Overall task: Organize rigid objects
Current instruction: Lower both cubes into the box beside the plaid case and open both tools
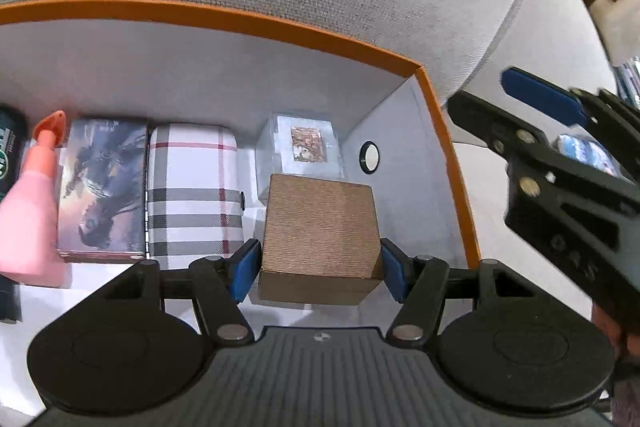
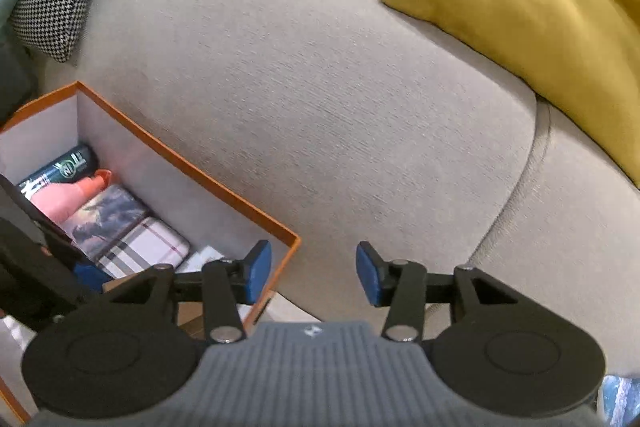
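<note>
Brown box [image 1: 320,239] clamped between left gripper [image 1: 318,269] pads, held over free corner of orange bin [image 1: 448,163], beside plaid case [image 1: 194,191], row being filled. Right gripper [image 2: 314,273] fingers apart, empty, over sofa [image 2: 320,87].

a brown, ribbed cardboard cube box [image 1: 320,235] sits level inside the orange-rimmed, white-walled storage box [image 1: 452,163], beside a plaid case [image 1: 194,191], a horse-print box [image 1: 106,187] and a clear plastic box [image 1: 302,147].

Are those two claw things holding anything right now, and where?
The left hand-held gripper clamps the brown box by its two opposite sides. The right hand-held gripper holds nothing.
</note>
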Demonstrator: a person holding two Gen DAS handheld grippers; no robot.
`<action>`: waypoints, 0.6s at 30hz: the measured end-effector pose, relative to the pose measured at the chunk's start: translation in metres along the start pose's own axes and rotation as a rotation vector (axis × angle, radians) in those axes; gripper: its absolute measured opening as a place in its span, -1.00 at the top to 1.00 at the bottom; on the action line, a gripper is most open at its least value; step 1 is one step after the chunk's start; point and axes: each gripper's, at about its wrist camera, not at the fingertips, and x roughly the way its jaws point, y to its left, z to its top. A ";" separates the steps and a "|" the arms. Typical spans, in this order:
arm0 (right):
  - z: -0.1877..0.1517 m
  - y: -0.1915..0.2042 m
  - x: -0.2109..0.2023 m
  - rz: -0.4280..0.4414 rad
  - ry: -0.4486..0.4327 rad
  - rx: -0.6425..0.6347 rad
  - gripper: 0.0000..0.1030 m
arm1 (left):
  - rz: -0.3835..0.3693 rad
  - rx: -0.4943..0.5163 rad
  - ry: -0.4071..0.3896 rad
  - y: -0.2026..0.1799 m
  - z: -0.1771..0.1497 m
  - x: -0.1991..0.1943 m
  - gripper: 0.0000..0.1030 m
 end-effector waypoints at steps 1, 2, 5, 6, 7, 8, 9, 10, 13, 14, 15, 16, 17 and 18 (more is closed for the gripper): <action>-0.001 -0.001 -0.001 0.003 0.002 0.008 0.05 | 0.002 -0.008 0.003 -0.002 0.000 0.003 -0.40; -0.003 -0.001 -0.002 0.007 0.004 0.015 0.06 | 0.004 -0.018 0.007 -0.003 0.003 0.007 -0.40; -0.006 -0.003 -0.002 0.014 0.006 0.024 0.05 | 0.015 -0.024 0.024 -0.009 0.006 0.016 -0.40; -0.008 -0.003 -0.002 0.016 0.007 0.025 0.05 | 0.021 -0.023 0.035 -0.010 0.007 0.019 -0.39; -0.008 -0.003 -0.002 0.016 0.009 0.026 0.05 | 0.027 -0.025 0.046 -0.010 0.008 0.023 -0.39; -0.010 -0.004 -0.003 0.016 0.010 0.030 0.05 | 0.031 -0.025 0.059 -0.009 0.009 0.025 -0.39; -0.010 -0.004 -0.003 0.017 0.013 0.035 0.05 | 0.030 -0.023 0.071 -0.008 0.010 0.028 -0.40; -0.011 -0.004 -0.003 0.015 0.014 0.039 0.05 | 0.027 -0.019 0.078 -0.008 0.011 0.030 -0.41; -0.012 -0.006 -0.005 0.015 0.014 0.046 0.06 | 0.017 0.006 0.069 -0.011 0.013 0.028 -0.55; -0.012 -0.007 -0.006 0.012 0.013 0.049 0.06 | 0.015 0.017 0.066 -0.012 0.015 0.028 -0.61; -0.012 -0.007 -0.007 0.011 0.013 0.051 0.06 | 0.014 0.029 0.066 -0.012 0.015 0.026 -0.65; -0.013 -0.007 -0.007 0.012 0.014 0.053 0.05 | 0.011 0.047 0.065 -0.013 0.015 0.023 -0.66; -0.013 -0.007 -0.008 0.012 0.016 0.054 0.05 | 0.004 0.071 0.067 -0.015 0.014 0.019 -0.64; -0.014 -0.007 -0.009 0.014 0.015 0.052 0.05 | -0.002 0.096 0.071 -0.016 0.013 0.015 -0.62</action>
